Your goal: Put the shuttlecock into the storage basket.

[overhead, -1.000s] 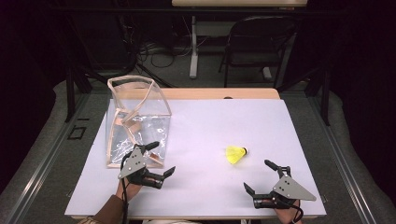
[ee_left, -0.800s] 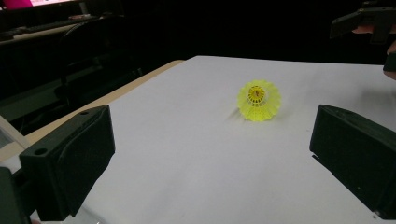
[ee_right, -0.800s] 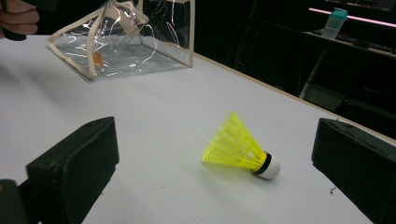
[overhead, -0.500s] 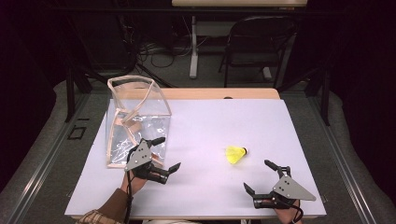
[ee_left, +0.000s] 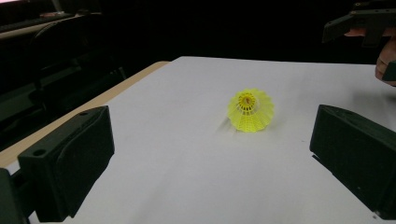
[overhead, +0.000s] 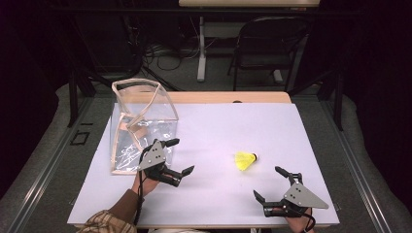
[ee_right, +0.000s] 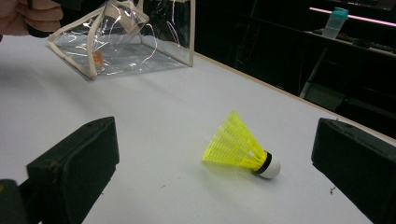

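A yellow plastic shuttlecock with a white cork tip lies on its side on the white table top, right of centre. Seen along the jaws, the shuttlecock lies ahead in the left gripper view, and the shuttlecock lies close in the right gripper view. My left gripper hovers open just right of a clear plastic bag with beige trim, its jaws pointing toward the shuttlecock. My right gripper rests open near the front right edge, with nothing between its jaws.
The clear bag stands open at the table's left. A wooden strip edges the far side of the white surface. Beyond it are a dark chair, cables and table legs. A teal bottle stands on a far shelf.
My left gripper has moved up and to the right, away from the front edge toward the shuttlecock. The right gripper, shuttlecock and bag have stayed put.
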